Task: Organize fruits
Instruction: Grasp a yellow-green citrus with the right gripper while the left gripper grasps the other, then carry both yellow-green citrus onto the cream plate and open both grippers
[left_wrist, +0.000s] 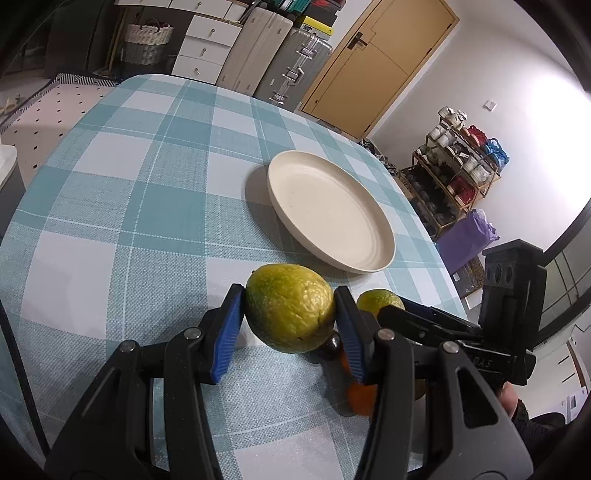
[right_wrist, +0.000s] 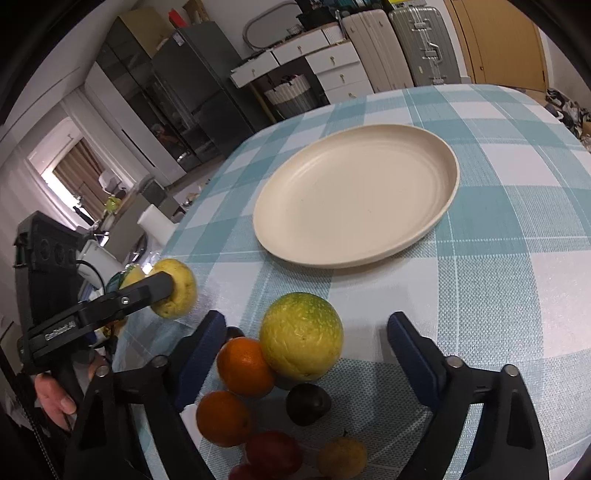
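My left gripper (left_wrist: 290, 314) is shut on a yellow-green fruit (left_wrist: 288, 312), its blue pads pressing both sides just above the checked tablecloth (left_wrist: 129, 184). The right wrist view shows that same held fruit (right_wrist: 181, 295) at the left. My right gripper (right_wrist: 308, 343) stands open over a heap of fruit. A second yellow-green fruit (right_wrist: 301, 336) lies between its fingers, untouched. Around it are two oranges (right_wrist: 243, 365), a dark plum (right_wrist: 308, 404), red fruit (right_wrist: 273, 452) and a small yellow pear (right_wrist: 341, 456). An empty cream plate (right_wrist: 354, 199) sits beyond them.
The plate (left_wrist: 328, 210) lies near the table's right edge. Beyond the table stand suitcases (left_wrist: 295, 70), white drawers (left_wrist: 207, 44), a basket (left_wrist: 147, 40), a yellow door (left_wrist: 380, 62) and a shelf of cups (left_wrist: 458, 162). A hand (right_wrist: 55, 398) holds the left gripper's handle.
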